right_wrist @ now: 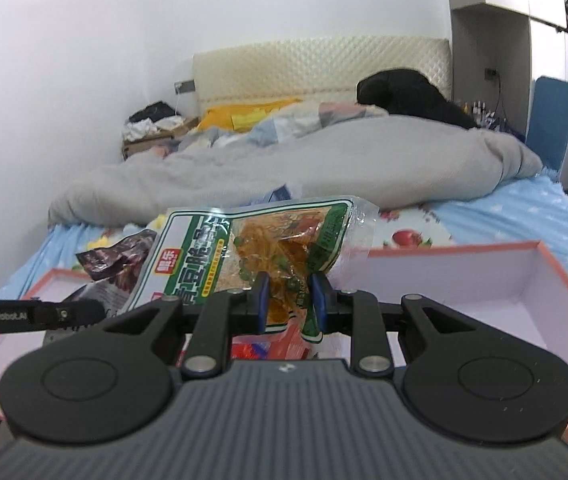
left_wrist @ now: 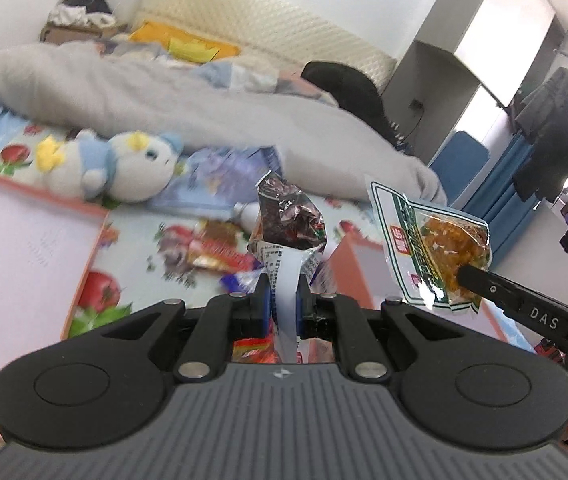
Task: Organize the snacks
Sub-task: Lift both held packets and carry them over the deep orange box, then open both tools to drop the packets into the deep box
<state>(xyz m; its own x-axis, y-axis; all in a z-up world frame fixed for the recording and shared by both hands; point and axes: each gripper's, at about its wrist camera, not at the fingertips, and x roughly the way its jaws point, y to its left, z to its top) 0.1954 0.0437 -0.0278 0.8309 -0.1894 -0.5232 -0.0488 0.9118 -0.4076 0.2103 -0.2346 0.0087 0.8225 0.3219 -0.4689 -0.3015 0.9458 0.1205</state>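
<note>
The left gripper (left_wrist: 282,300) is pinched on the bottom seam of a dark snack packet (left_wrist: 290,220), held up over the bed. The right gripper (right_wrist: 290,298) is clamped on a green pickle packet (right_wrist: 243,252), above the near edge of a pink-rimmed box (right_wrist: 540,268). More loose snacks (left_wrist: 211,256) lie on the sheet beyond. Slick foil in a thin seam grip could slide out and miss the box.

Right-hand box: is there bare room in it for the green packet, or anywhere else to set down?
The box on the right shows a bare pale floor between its orange walls. The box on the left also has bare floor below the plush toy. The strip between the boxes is crowded with loose snack packets. The green packet and dark packet are both held.
</note>
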